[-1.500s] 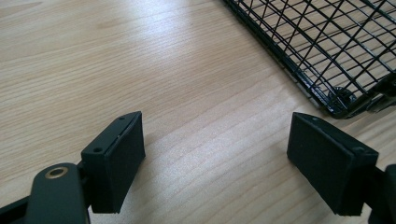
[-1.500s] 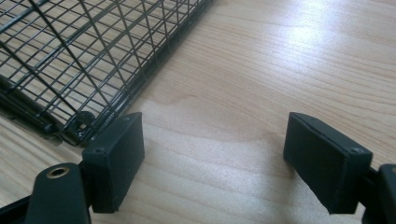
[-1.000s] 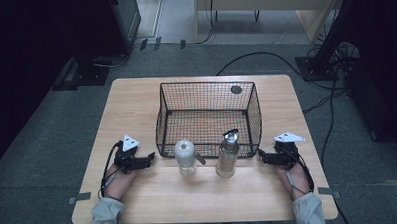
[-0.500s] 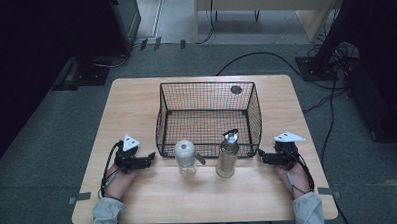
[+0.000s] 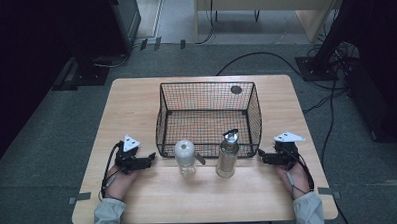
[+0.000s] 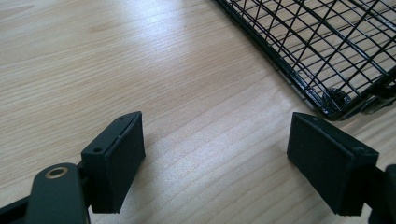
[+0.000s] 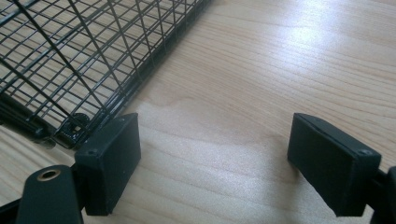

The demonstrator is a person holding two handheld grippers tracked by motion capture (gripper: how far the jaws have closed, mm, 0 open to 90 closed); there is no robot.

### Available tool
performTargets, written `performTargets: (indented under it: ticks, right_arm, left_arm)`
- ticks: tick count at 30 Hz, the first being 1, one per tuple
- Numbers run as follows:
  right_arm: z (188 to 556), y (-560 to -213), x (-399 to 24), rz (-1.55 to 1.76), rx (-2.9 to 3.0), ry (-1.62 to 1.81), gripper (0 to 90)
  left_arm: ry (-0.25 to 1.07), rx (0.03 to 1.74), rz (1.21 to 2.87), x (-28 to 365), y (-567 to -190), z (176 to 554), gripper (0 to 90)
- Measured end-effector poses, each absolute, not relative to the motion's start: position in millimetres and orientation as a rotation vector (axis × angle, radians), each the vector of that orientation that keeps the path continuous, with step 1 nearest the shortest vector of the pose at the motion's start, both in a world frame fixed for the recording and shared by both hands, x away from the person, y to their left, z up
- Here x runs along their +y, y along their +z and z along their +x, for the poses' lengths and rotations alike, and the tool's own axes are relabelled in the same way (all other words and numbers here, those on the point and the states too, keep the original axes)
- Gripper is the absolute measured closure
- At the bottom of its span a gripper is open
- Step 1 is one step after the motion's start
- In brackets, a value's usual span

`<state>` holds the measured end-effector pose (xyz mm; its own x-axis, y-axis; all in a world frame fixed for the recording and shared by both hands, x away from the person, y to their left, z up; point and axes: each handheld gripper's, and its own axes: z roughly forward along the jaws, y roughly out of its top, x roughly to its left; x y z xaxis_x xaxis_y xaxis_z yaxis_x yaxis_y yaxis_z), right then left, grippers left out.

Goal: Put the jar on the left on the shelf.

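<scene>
Wooden table (image 5: 139,204), near edge: your left gripper (image 5: 149,160) and right gripper (image 5: 262,157) gape empty; a hasty reach could topple either bottle (image 5: 185,155) beside the basket (image 5: 208,84).

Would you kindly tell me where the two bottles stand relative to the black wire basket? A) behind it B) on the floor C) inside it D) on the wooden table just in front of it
D: the clear white-capped bottle and the metal bottle stand upright on the table, outside the black wire basket, along its near wall.
</scene>
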<state>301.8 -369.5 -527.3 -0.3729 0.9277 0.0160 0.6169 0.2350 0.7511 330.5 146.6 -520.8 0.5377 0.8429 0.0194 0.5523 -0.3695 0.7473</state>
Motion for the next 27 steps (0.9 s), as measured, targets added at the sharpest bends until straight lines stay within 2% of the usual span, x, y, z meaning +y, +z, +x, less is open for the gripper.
performTargets:
  ticks: [27]
  right_arm:
    - [302.7,-527.3,-368.7,1.439,2.053,0.943,16.8]
  left_arm:
    - [0.521,1.112,2.077,146.4,-520.7,332.0,19.1]
